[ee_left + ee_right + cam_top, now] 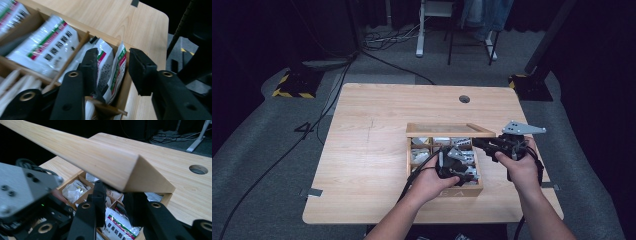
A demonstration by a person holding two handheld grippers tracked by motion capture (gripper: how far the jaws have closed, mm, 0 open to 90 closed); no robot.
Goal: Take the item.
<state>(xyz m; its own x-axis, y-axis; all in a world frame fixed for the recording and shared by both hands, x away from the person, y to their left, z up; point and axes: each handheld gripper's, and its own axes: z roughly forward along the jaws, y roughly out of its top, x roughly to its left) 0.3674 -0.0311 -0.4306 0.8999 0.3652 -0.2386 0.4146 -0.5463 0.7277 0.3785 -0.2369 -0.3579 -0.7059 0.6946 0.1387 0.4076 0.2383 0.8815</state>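
A wooden box (444, 192) with several compartments of white sachets stands near the table's front edge. Its hinged lid (447, 130) is raised, and my right gripper (478, 143) is shut on the lid's right corner. In the right gripper view the jaws (113, 195) clamp the underside of the lid (87, 152). My left gripper (462, 167) reaches down into the box. In the left gripper view its jaws (111, 66) stand open around an upright white sachet (118, 72) in the corner compartment, a small gap showing beside the right pad.
More sachets fill the other compartments, a large one (50, 45) lying flat behind a wooden divider (75, 53). The table (362, 150) has a cable hole (464, 99) at the back. Cables and stand legs lie on the floor beyond.
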